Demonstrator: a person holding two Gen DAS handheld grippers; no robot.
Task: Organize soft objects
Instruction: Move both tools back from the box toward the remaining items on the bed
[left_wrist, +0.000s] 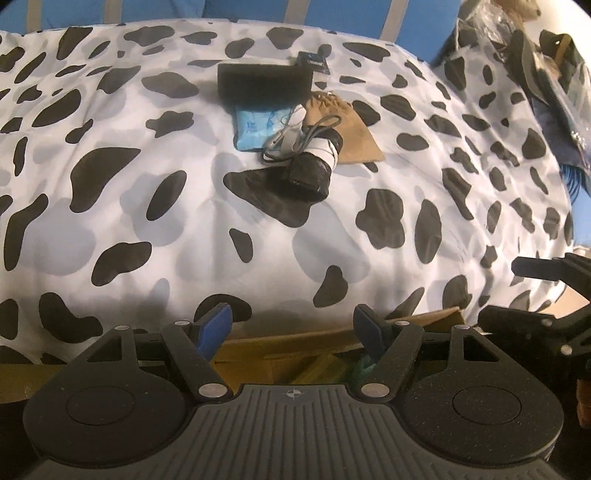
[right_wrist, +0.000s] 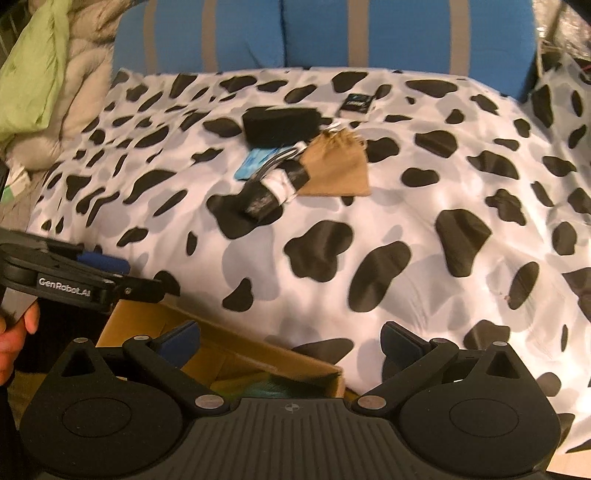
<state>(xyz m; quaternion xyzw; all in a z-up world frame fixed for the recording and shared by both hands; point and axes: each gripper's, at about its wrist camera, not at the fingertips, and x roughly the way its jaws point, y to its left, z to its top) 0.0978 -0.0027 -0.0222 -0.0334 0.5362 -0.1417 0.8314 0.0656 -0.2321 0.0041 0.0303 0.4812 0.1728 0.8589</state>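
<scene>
A small heap of soft things, one tan pouch, one black foam block, one blue packet and perhaps a rolled sock, lies mid-way on the cow-print cover. Only the right view shows a hand holding the left gripper and the green pillow. Both it and the right gripper point downward over one cardboard box, jaws wide apart, holding nothing.

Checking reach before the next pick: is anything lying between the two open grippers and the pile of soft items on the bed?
Nothing visible. Only bare spotted cover lies between the left gripper, the right gripper and the pile.
</scene>
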